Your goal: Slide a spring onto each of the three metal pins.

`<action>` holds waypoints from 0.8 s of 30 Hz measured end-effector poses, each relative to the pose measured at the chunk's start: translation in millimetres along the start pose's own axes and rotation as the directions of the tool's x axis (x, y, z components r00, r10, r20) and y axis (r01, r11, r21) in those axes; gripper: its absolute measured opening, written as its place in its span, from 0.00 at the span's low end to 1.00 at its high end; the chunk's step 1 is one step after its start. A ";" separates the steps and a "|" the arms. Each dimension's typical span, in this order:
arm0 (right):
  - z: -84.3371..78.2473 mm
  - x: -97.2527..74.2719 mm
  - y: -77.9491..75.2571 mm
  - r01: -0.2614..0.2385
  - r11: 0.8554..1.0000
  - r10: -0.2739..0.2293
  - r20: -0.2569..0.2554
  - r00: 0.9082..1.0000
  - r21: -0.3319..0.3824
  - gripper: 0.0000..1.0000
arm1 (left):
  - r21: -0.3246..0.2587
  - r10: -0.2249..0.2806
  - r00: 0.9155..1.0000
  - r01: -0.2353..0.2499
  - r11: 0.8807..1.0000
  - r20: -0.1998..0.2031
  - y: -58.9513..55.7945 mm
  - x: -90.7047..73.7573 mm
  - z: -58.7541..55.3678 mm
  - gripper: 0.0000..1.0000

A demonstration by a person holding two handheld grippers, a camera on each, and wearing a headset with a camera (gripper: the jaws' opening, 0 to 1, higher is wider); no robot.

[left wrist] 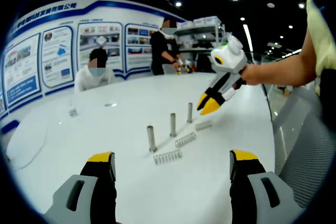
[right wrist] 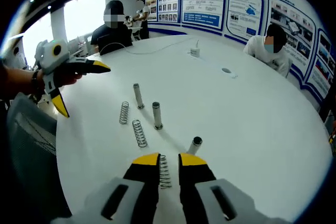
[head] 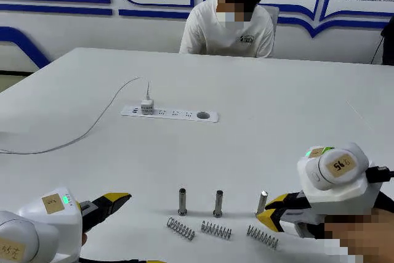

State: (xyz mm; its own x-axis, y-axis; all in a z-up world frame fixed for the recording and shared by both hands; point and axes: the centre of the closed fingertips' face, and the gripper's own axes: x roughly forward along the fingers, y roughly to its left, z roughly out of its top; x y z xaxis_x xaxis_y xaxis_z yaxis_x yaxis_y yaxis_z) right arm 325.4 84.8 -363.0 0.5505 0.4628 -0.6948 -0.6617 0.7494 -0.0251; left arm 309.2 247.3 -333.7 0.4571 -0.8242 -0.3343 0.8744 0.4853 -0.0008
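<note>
Three metal pins (head: 218, 203) stood on end in a row running from 9 to 3 o'clock across the white counter (head: 265, 121), low in the head view and well apart from one another. Three springs (head: 216, 230) lay flat on the counter, one just at 6 o'clock of each pin, none of them on a pin. The left gripper (left wrist: 171, 157) hung at 8 o'clock of the head view, off the 9 o'clock end of the row, with its yellow-tipped jaws spread wide and nothing between them; its own view looked along the whole row. The right gripper (right wrist: 168, 160) sat at 4 o'clock of the head view, close by the pin at the 3 o'clock end (head: 262, 202). Its jaws stood nearly together with a narrow gap, and in the right gripper view the end spring (right wrist: 164, 171) showed through that gap. The left gripper view showed the yellow tips above that spring and clear of it, so the jaws were not clamped on anything. At 12 o'clock of the pins, well apart from them, a white power strip (head: 169, 114) lay on the counter with a charger (head: 147, 106) plugged in and a white cable (head: 92, 124) trailing toward 9 o'clock. A person in a white top (head: 228, 26) sat at the far edge, at 12 o'clock.
</note>
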 end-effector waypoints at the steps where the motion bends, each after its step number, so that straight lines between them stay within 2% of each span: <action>1: -0.6 1.4 2.2 -0.010 1.000 0.010 -0.006 1.000 -0.008 0.15 | -0.001 0.000 1.000 0.000 1.000 0.000 0.1 -0.1 -0.2 0.91; 5: -4.1 9.1 9.3 -0.040 0.998 0.038 -0.034 0.999 -0.044 0.16 | -0.005 0.004 1.000 -0.004 1.000 0.001 0.4 -0.8 -0.2 0.91; 12: -10.1 21.3 11.9 -0.065 0.991 0.053 -0.099 0.994 -0.116 0.16 | -0.010 0.009 1.000 -0.009 1.000 0.002 1.5 -0.7 -1.6 0.91; 24: -18.6 32.9 10.4 -0.101 0.984 0.074 -0.182 0.981 -0.145 0.15 | -0.018 0.020 1.000 -0.020 1.000 -0.003 2.0 -2.1 -5.9 0.91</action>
State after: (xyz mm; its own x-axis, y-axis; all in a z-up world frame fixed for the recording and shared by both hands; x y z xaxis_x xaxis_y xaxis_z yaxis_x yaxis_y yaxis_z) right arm 327.2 99.0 -399.5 0.3985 0.4233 -0.8137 -0.7809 0.6219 -0.0589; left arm 309.0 251.8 -338.5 0.4739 -0.8134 -0.3375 0.8620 0.5068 -0.0110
